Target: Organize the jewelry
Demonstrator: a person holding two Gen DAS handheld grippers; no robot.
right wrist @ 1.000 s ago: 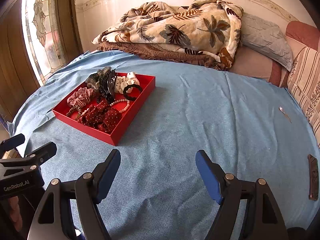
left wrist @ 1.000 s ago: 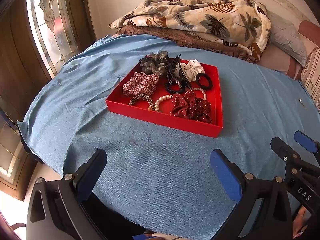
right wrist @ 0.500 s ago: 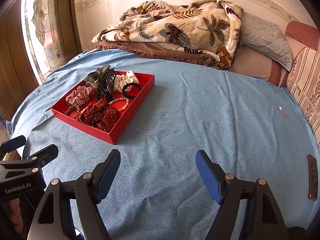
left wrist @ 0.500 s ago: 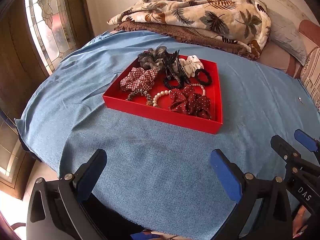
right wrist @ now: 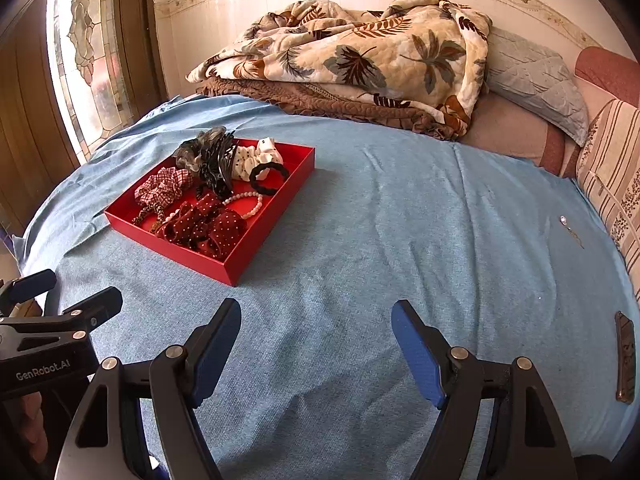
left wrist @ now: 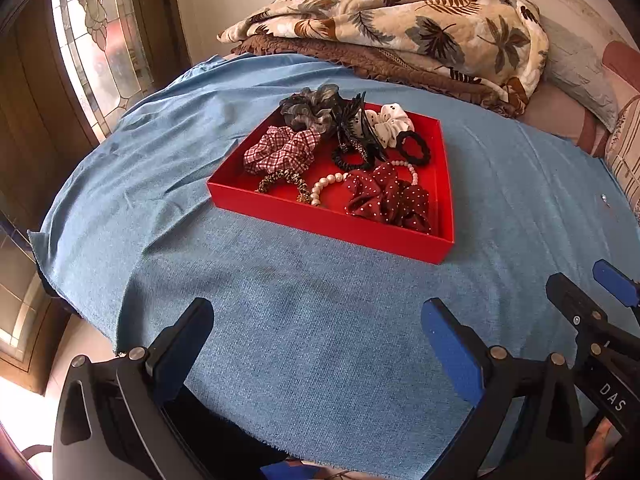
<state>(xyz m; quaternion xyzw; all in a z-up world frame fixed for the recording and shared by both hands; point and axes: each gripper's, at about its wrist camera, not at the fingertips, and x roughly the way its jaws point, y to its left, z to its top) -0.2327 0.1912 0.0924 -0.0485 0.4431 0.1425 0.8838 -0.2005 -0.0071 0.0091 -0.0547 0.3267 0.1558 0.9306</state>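
A red tray (left wrist: 320, 222) (right wrist: 264, 236) sits on the blue bedspread and holds hair accessories: a plaid scrunchie (left wrist: 282, 150), a grey scrunchie (left wrist: 312, 106), a black claw clip (left wrist: 354, 128), a white scrunchie (left wrist: 390, 120), a black hair tie (left wrist: 414, 148), a pearl bracelet (left wrist: 326, 188), a red dotted scrunchie (left wrist: 386, 196) and a leopard hair tie (left wrist: 282, 180). My left gripper (left wrist: 318, 334) is open and empty, well short of the tray. My right gripper (right wrist: 316, 338) is open and empty, to the right of the tray.
A leaf-print quilt (right wrist: 360, 56) lies folded at the back, with pillows (right wrist: 536, 84) at the right. A small shiny piece (right wrist: 564, 221) and a brown flat object (right wrist: 625, 356) lie on the bedspread (right wrist: 400, 240) at the right. A stained-glass window (left wrist: 104, 40) is at the left.
Both views have shifted slightly; the tray sits a little higher and farther left in the left wrist view. Both grippers stay open and empty.
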